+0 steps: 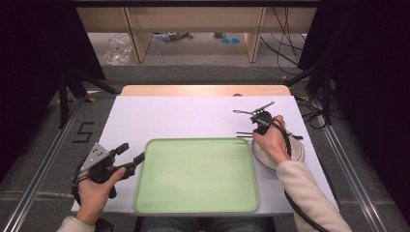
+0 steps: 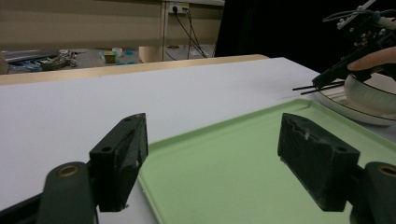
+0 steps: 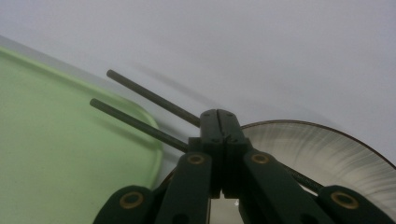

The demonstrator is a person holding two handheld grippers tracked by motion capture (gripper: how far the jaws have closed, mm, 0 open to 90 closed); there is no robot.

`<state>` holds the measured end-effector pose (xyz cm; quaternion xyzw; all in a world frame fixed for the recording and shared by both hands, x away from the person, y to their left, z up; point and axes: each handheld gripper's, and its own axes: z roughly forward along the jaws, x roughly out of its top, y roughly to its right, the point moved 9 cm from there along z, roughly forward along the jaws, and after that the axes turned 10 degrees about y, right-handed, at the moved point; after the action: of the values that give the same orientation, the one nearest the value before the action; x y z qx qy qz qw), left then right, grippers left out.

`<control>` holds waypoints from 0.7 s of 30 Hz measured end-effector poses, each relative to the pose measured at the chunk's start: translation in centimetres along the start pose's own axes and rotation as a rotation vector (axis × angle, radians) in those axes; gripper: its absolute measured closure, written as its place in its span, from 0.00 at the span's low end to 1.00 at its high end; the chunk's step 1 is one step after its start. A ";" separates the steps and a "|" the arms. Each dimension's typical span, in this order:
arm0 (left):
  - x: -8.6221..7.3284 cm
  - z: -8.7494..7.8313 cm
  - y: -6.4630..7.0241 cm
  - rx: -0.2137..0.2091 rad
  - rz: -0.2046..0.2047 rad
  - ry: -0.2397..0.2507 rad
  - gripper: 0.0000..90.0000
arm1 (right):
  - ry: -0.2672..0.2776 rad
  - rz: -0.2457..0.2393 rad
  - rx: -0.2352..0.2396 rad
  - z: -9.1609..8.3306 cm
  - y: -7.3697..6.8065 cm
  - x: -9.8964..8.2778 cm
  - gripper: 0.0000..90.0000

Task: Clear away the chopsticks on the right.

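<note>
White table [image 1: 193, 116] carries a green tray [image 1: 198, 176], bare; just right of it a white plate [image 1: 296, 153] with a white bowl [image 2: 369, 93] on it. Two thin dark chopsticks [image 3: 140, 109] lie across the plate rim, tips over the tray corner. Right gripper [image 3: 218, 122]: jaws together, apparently pinching the sticks at mid-length. Judged light, stiff, smooth, prone to pivot; grip near centre, both together. Left gripper [image 2: 212, 161]: jaws wide apart, holding nothing, at the tray's left edge.
</note>
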<state>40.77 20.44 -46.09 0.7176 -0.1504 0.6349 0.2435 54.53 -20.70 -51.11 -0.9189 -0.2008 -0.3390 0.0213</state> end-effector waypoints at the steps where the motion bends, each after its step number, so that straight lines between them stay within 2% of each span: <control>1: 0.0 0.0 0.0 0.000 0.000 -0.001 0.27 | -0.007 -0.014 -0.007 0.1 0.2 0.0 1.00; 7: 0.0 0.0 0.0 0.000 0.000 -0.002 0.27 | -0.016 -0.031 -0.019 0.3 0.3 0.1 1.00; 8: 0.0 0.0 0.0 0.001 -0.001 -0.001 0.27 | -0.010 -0.052 -0.018 0.4 0.3 0.2 1.00; 11: -0.1 0.0 0.0 0.000 0.000 -0.004 0.27 | 0.003 -0.241 0.011 -0.1 0.0 1.0 0.91; 12: -0.1 0.0 -0.1 0.001 0.000 -0.004 0.27 | -0.009 -0.355 0.043 -0.2 -0.4 1.2 0.85; 13: -0.1 0.0 -0.1 0.001 0.001 -0.004 0.27 | -0.015 -0.507 0.060 -0.2 -0.6 1.5 0.77; 14: -0.1 0.0 -0.1 0.001 0.001 -0.004 0.27 | -0.025 -0.702 0.084 -0.2 -0.9 1.9 0.73; 15: 0.0 0.0 -0.1 0.001 0.001 -0.004 0.27 | -0.039 -0.783 0.108 -0.1 -1.2 1.9 0.71; 16: 0.0 0.0 0.0 0.001 0.000 -0.004 0.27 | -0.065 -0.886 0.117 0.1 -1.3 2.1 0.71; 17: 0.0 0.0 0.0 0.000 0.000 -0.003 0.27 | -0.084 -0.907 0.102 0.2 -1.4 2.2 0.73; 18: 0.0 0.0 -0.1 0.000 0.000 -0.003 0.27 | -0.092 -0.958 0.100 0.4 -1.4 2.6 0.74; 21: 0.0 0.0 -0.1 0.000 -0.001 -0.001 0.27 | -0.136 -1.007 0.110 0.9 -1.2 2.9 0.76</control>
<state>40.82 20.50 -46.13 0.7180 -0.1502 0.6344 0.2436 56.62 -18.42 -50.15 -0.7256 -0.6371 -0.2358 -0.1095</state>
